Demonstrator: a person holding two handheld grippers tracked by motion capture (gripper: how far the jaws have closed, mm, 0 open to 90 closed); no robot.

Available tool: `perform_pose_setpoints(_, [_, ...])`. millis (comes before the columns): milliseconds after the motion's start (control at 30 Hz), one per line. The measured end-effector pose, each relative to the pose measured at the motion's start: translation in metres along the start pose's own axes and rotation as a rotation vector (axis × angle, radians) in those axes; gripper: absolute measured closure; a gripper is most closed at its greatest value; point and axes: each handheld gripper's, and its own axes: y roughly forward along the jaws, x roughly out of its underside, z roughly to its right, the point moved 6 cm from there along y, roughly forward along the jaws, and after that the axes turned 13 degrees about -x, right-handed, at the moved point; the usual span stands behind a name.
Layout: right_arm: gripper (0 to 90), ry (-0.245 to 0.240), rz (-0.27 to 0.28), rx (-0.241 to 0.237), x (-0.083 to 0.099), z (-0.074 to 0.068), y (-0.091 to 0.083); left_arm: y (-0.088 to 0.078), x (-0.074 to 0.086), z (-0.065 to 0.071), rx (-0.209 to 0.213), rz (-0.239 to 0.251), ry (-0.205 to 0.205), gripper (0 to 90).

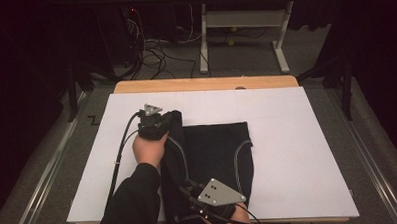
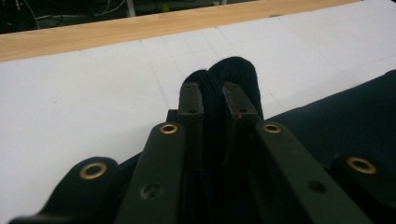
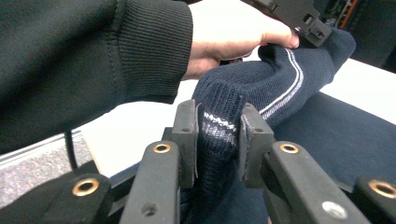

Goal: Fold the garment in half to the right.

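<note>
At the left of the high view, the jaws of the left gripper are hidden under its own body and the hand that carries it, and only its grey three-cornered plate and trailing cable can be made out clearly. In the left gripper view its two jaws are seen drawn narrow, clamped on a bunched fold of the dark knitted garment, which rises above the pads. One garment is counted, dark navy with pale stripes; it is spread on the white board near the middle of the table, its left edge lifted and folded over towards the centre. The board lies on one wooden table, of which only the far edge and a thin strip at the near edge are shown. Further right and nearer the camera, the right gripper is partly cut off by the bottom edge of the high view, and its jaws are lost against the dark cloth. In the right gripper view, its two jaws are seen closed on a striped fold of the garment. Two grippers and two hands are counted. The floor and furniture beyond are too dark to make out.
</note>
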Motion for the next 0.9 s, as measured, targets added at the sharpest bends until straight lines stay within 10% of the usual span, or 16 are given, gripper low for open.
perform_pose_setpoints(900, [72.7,0.047,-0.044,0.114,0.044,0.026,-0.060,0.016,-0.018,0.087,0.042,-0.008,0.096,75.8])
